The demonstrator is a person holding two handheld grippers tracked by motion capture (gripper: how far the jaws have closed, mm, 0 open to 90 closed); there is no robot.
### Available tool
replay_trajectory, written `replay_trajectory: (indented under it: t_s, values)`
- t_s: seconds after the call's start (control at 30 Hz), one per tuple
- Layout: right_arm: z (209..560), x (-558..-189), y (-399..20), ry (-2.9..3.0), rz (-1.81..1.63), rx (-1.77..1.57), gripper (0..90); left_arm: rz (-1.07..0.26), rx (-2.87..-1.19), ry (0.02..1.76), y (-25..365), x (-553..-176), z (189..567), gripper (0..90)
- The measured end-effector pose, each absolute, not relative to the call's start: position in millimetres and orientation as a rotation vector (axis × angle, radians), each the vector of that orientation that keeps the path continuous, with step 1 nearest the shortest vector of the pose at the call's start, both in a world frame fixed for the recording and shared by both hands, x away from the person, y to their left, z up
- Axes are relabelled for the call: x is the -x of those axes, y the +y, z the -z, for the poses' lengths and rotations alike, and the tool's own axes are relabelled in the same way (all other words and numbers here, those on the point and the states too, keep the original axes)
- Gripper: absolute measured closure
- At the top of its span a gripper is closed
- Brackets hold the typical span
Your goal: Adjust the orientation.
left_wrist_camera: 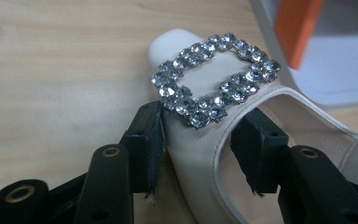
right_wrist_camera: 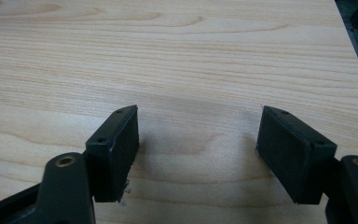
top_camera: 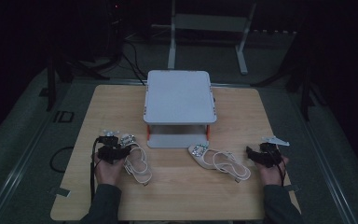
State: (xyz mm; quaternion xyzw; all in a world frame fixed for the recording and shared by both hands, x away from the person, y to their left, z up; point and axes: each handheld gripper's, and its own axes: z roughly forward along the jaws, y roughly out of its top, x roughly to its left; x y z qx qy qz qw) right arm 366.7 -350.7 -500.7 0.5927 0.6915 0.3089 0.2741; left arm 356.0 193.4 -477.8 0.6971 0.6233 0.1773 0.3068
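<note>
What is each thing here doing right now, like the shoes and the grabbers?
left shoe: on the table, toe clamped between the jaws
right shoe: lying free on the table
left gripper: closed on the left shoe's front
right gripper: open, holding nothing
grey stand: upright, top shelf bare

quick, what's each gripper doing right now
Left gripper: closed on the left shoe's toe, by the rhinestone buckle.
Right gripper: open, holding nothing.
</note>
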Motion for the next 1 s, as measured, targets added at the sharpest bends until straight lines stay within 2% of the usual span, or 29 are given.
replay_trajectory:
  t_s: [0.23,0.33,0.63,1.0]
  values:
    - [501,-367,-351,1.861,-0.830,-1.593,29.4,-0.517,-1.901,1.653,201,-391,471,56.2]
    - [501,-367,-351,1.859,-0.832,-1.596,29.4,-0.539,-1.880,1.679,204,-396,467,52.1]
    - [501,-367,-351,1.861,-0.830,-1.594,29.4,-0.572,-1.819,1.642,202,-367,435,43.2]
    - [501,-367,-351,1.860,-0.830,-1.593,29.4,-0.485,-1.881,1.669,181,-355,432,43.9]
